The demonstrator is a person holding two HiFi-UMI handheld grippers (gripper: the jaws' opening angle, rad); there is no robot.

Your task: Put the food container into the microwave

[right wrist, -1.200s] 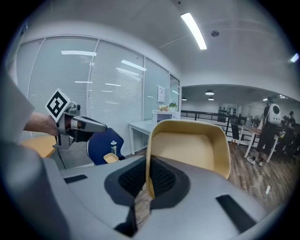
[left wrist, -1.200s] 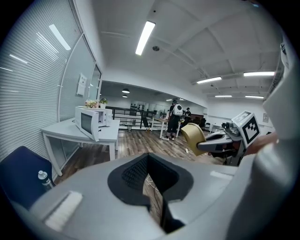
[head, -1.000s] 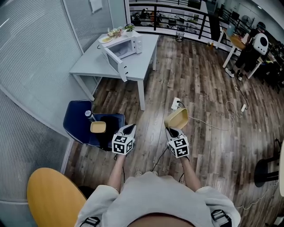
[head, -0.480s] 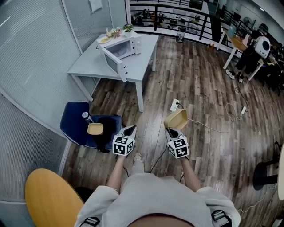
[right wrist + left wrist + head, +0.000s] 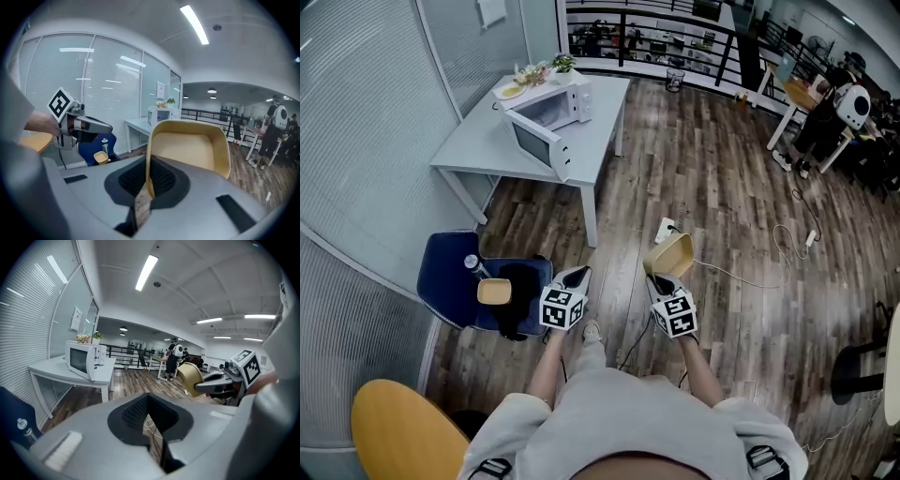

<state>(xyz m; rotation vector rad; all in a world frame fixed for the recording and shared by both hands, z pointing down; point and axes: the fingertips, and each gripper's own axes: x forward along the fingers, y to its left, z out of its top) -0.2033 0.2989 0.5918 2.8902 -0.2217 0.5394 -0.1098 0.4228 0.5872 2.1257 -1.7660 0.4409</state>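
Food container (image 5: pixel 671 254) was up in the air over the wood floor (image 5: pixel 722 187), nowhere near the microwave (image 5: pixel 551 111) yet. My right gripper (image 5: pixel 660 278) had it pinched by one side wall, jaws squeezed down on that thin wall, so the beige tub stood tipped up on edge with its bare inside facing back at me. Left gripper (image 5: pixel 577 276) was just beside the right one, jaws closed together with nothing in them. The microwave sat far off to the left on the grey tabletop (image 5: pixel 473 145), door swung open toward the near side, with a little plant (image 5: pixel 563 63) and a plate (image 5: pixel 508 91) on top of it. Near left of me was a blue chair (image 5: pixel 441 281) with a bottle (image 5: pixel 472 265) and another small beige tub (image 5: pixel 494 292) on the seat. A white power strip (image 5: pixel 666 229) lay on the floor just past the container.
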